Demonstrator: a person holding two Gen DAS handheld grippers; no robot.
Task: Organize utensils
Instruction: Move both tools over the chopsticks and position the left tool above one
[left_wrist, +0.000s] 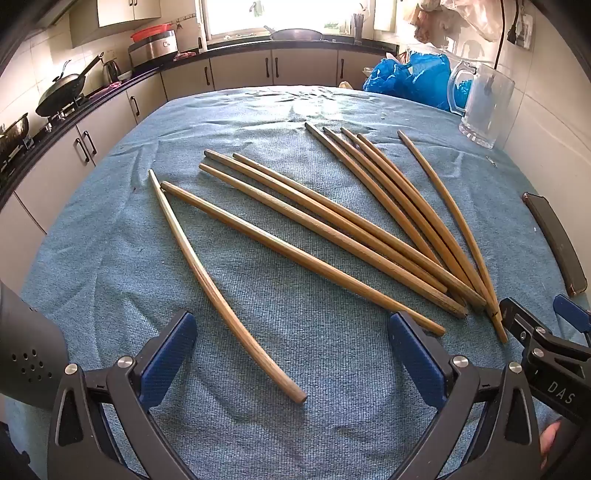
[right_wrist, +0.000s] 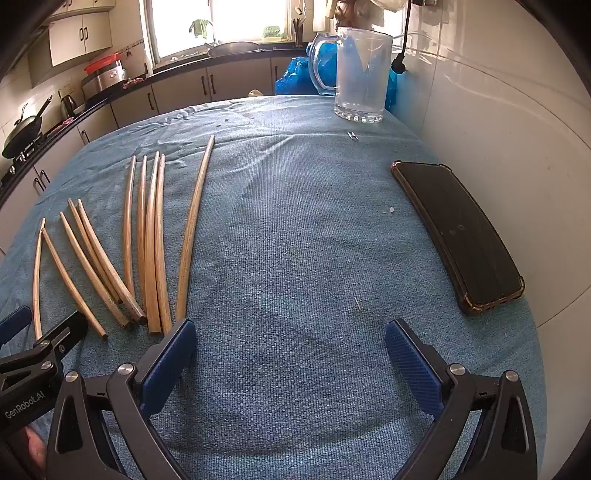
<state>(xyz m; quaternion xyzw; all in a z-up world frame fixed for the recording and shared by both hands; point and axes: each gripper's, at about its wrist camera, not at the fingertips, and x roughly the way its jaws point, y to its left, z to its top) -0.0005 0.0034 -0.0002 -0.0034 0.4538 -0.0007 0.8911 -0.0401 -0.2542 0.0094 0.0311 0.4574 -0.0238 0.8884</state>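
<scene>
My left gripper (left_wrist: 293, 356) hangs low over the blue cloth (left_wrist: 110, 258) with its jaws spread wide and nothing between them. The thick end of the leftmost chopstick (left_wrist: 207, 280) lies just ahead of the gap, which I judge makes it the natural first pick.

Ten chopsticks (left_wrist: 325, 236) lie loose on the cloth in a fan. From the left: a pair whose thin tips touch, then three running side by side, then four packed close, then a single one (left_wrist: 448, 225) set a little apart. Their thick ends gather toward me and the thin tips splay away, so the near ends are the easy place to take hold. None is sorted or put away yet, so the task looks barely begun.

My right gripper (right_wrist: 291, 360) is likewise slack and empty, jaws apart, over bare cloth to the right of the fan. Its left finger (right_wrist: 170, 358) sits just beside the thick end of the single chopstick; I cannot tell whether they touch.

Farther right, at the back by the tiled wall, stands a clear mug (right_wrist: 362, 74) with a handle, upright and, as far as I can see, empty. It is probably where the chopsticks should go, though it is well apart from them. A dark phone (right_wrist: 458, 232) lies flat along the right edge of the table.
</scene>
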